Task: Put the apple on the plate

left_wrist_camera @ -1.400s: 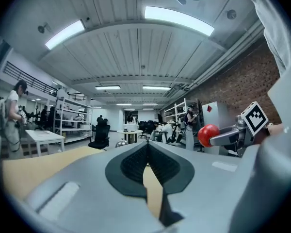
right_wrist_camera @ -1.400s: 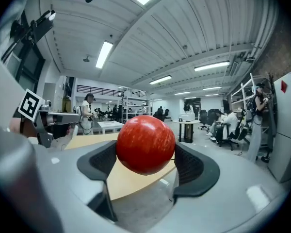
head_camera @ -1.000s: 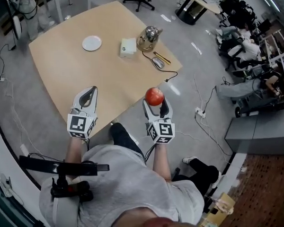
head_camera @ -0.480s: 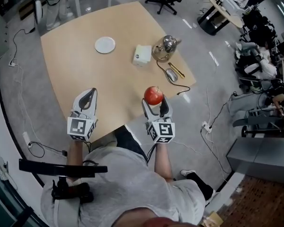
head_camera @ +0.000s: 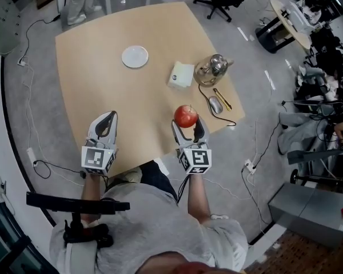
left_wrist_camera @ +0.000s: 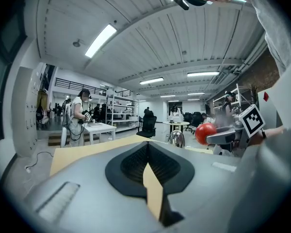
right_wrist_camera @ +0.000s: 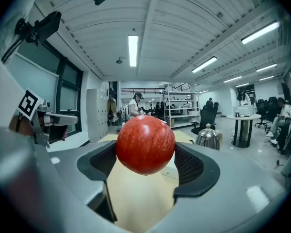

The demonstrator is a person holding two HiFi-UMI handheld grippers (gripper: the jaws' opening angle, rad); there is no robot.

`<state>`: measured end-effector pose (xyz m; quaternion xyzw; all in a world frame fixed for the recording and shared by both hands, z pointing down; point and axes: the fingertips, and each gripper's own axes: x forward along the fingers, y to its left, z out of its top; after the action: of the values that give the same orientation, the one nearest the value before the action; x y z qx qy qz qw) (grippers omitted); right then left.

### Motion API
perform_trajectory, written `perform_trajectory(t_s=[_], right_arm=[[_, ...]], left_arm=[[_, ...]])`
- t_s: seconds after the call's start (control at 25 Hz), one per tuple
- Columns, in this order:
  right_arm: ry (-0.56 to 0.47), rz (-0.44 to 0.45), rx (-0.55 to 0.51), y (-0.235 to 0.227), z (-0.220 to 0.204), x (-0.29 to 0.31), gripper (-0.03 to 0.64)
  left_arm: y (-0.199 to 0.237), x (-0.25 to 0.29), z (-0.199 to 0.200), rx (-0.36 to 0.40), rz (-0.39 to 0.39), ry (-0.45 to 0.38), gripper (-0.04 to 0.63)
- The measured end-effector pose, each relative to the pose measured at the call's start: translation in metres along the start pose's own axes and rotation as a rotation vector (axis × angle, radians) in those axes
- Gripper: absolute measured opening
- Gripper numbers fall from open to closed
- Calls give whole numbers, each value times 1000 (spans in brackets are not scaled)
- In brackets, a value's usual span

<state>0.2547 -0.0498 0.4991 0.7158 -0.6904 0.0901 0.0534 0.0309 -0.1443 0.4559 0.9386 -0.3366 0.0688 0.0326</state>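
A red apple (head_camera: 186, 116) sits clamped between the jaws of the right gripper (head_camera: 187, 125), held above the near edge of a pale wooden table (head_camera: 97, 67). The right gripper view shows both dark pads pressed against the fruit's sides, with nothing beneath it but tabletop.

The left gripper (head_camera: 107, 117) is alongside it over the same near edge. Its jaws are drawn together on nothing, and only a sliver of tabletop shows through the gap in the left gripper view.

The small white plate (head_camera: 135, 56) lies bare on the far half of the table, well apart from both grippers. It lies at about 11 o'clock from the apple and about 1 o'clock from the left gripper. The left gripper is slightly the nearer of the two, but the right one has the fruit, so the carry looks to run forward and leftward across the table.

A white box (head_camera: 182, 75) stands at 12 o'clock from the apple, with a metal kettle (head_camera: 212, 67) at 1 o'clock just beside it. A computer mouse (head_camera: 215, 104) on its cable lies near the right edge. All three sit to the right of the line to the plate, so that diagonal appears unobstructed. Being round, the apple has no long axis to line up. The delivery has not yet been made.
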Motion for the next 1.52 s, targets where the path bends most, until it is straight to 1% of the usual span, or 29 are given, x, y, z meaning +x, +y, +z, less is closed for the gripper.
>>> perform_trajectory(t_s=[0.2, 0.32, 0.52, 0.72, 0.96, 1.04, 1.16, 1.52], right_arm=[[19, 41, -5, -5, -5, 33, 377], [29, 75, -8, -6, -10, 55, 377], [49, 134, -34, -4, -26, 105, 377], [65, 202, -68, 9, -27, 131, 377], [82, 254, -78, 17, -45, 178, 377], [86, 272, -83, 20, -43, 186, 377], [93, 292, -94, 22, -40, 198, 377], [108, 343, -105, 29, -48, 244, 377]], left_arm=[[16, 12, -11, -12, 50, 35, 18], [25, 21, -15, -18, 79, 40, 18], [46, 43, -34, -33, 118, 55, 18], [55, 38, -40, -55, 166, 79, 18], [76, 50, -63, -73, 206, 101, 18], [78, 48, -61, -76, 221, 109, 18], [79, 46, -58, -82, 240, 123, 18], [87, 42, -74, -118, 294, 166, 18]])
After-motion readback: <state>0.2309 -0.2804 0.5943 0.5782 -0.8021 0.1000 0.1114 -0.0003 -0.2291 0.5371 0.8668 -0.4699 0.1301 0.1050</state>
